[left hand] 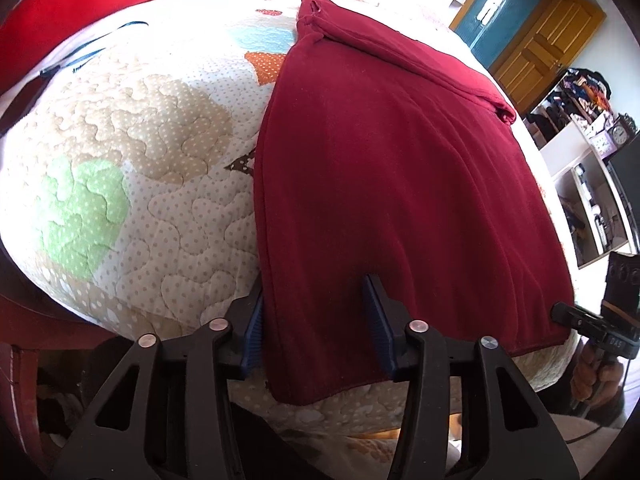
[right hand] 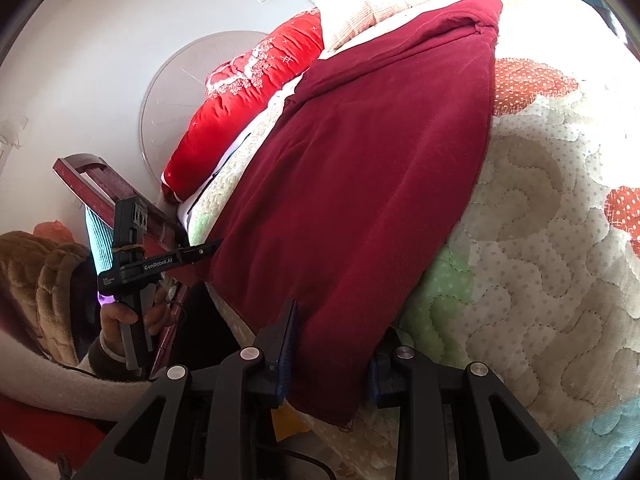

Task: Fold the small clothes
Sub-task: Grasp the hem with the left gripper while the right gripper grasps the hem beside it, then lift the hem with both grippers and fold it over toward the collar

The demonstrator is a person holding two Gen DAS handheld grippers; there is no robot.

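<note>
Left gripper (left hand: 316,320) | jaws wide astride dark red fleece garment's (left hand: 392,168) near hem | right gripper (right hand: 332,344) likewise | risk: you close unevenly, hem slides off quilted bed (left hand: 132,168), fold skews.

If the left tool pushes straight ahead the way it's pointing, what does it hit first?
The maroon garment. The left tool already straddles its near corner, open, so going forward would slide the fingers along the cloth lying on the quilt. Nothing else seems to lie in that line.
</note>
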